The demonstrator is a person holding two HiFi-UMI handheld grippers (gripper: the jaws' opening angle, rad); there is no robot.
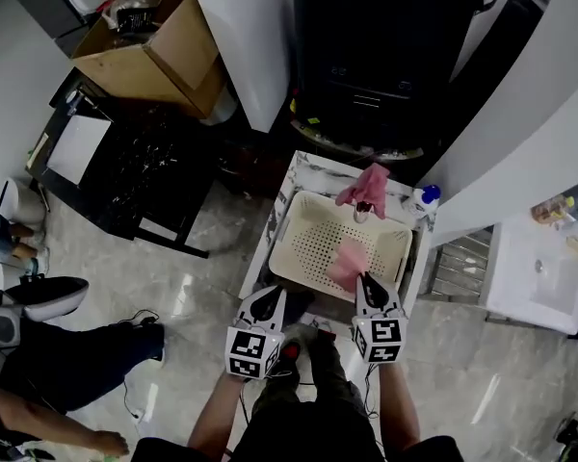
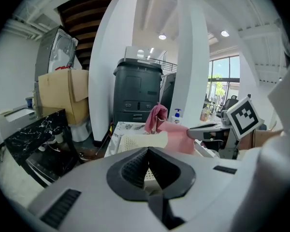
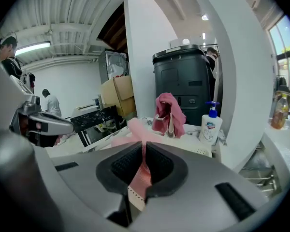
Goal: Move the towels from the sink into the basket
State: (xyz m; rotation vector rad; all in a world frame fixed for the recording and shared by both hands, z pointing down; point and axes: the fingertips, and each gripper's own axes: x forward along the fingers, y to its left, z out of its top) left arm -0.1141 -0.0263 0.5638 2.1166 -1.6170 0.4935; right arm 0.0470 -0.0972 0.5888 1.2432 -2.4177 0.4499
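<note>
From the head view, the right gripper [image 1: 365, 282] is clenched on a pale pink towel [image 1: 348, 261], which hangs just ahead of its tips over the cream basket [image 1: 303, 227]. A darker pink towel [image 1: 366, 186] sits farther ahead, past the basket's far rim. The left gripper [image 1: 273, 296] is alongside, at the near rim.

In the left gripper view, its jaws meet at the tips with nothing between them. The basket lies just ahead.

In the right gripper view, the pads pinch the pale towel. The darker one is draped straight ahead, seemingly over a tap, with a soap bottle [image 3: 210, 124] ahead to the right.
</note>
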